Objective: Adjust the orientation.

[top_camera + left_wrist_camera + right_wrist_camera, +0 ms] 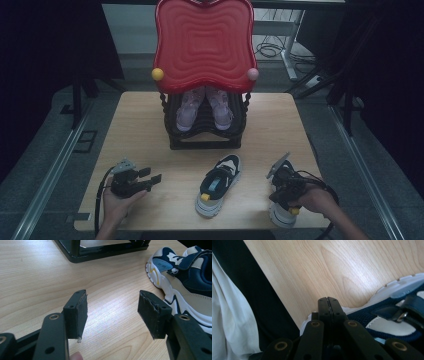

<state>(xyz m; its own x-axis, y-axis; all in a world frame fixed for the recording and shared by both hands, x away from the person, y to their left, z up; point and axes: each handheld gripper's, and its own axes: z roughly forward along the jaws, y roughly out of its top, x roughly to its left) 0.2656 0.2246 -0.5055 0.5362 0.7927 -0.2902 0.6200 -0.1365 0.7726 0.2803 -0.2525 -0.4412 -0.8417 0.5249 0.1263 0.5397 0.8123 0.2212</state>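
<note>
A navy, white and beige sneaker [217,185] [185,277] lies on the wooden table [140,130] near its front middle, toe toward me. A matching sneaker [281,215] [392,317] sits at the front right edge. My right gripper [283,200] [328,300] points down just over this second sneaker. Its jaws are pressed together and I see nothing between the pads. At the front left, my left gripper [152,177] [112,302] rests low over bare wood, aimed toward the middle sneaker. Its jaws stand wide apart and empty.
A black shoe rack [205,140] [100,250] stands at the table's back middle with a pair of pink shoes [192,107] inside. A red wavy tray [204,42] tops it. A white cloth [227,315] hangs off the table's near edge.
</note>
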